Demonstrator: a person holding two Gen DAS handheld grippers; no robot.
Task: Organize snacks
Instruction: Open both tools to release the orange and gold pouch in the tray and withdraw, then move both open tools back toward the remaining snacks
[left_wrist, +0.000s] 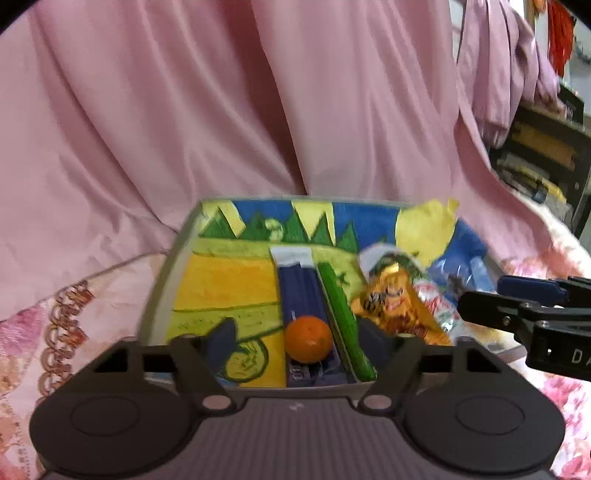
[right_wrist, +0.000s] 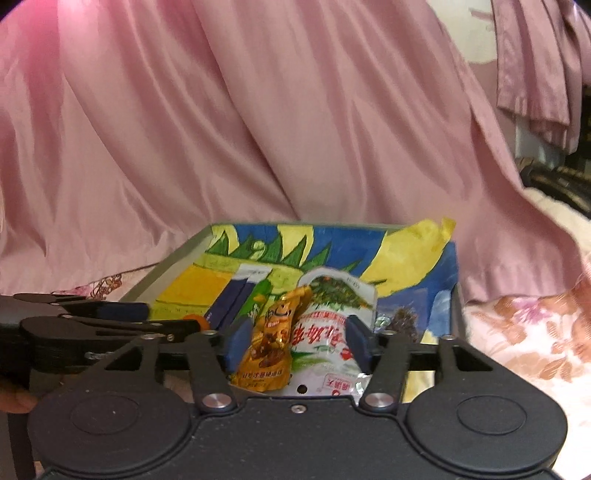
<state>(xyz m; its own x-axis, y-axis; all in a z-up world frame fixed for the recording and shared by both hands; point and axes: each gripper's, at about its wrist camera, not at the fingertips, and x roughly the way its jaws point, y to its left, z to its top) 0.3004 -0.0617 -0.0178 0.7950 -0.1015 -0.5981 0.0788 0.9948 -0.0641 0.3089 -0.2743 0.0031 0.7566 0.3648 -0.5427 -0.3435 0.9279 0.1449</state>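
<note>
A grey tray lined with a yellow, blue and green drawing holds the snacks. An orange rests on a dark blue bar packet, beside a green stick packet. A golden snack pouch and a white pouch with red print lie to the right. My left gripper is open, its jaws on either side of the orange. My right gripper is open around the golden pouch and the white pouch, and shows at the right of the left wrist view.
A pink satin sheet hangs behind the tray. A floral pink cloth covers the surface under and around it. A dark shelf with stacked items stands at the far right.
</note>
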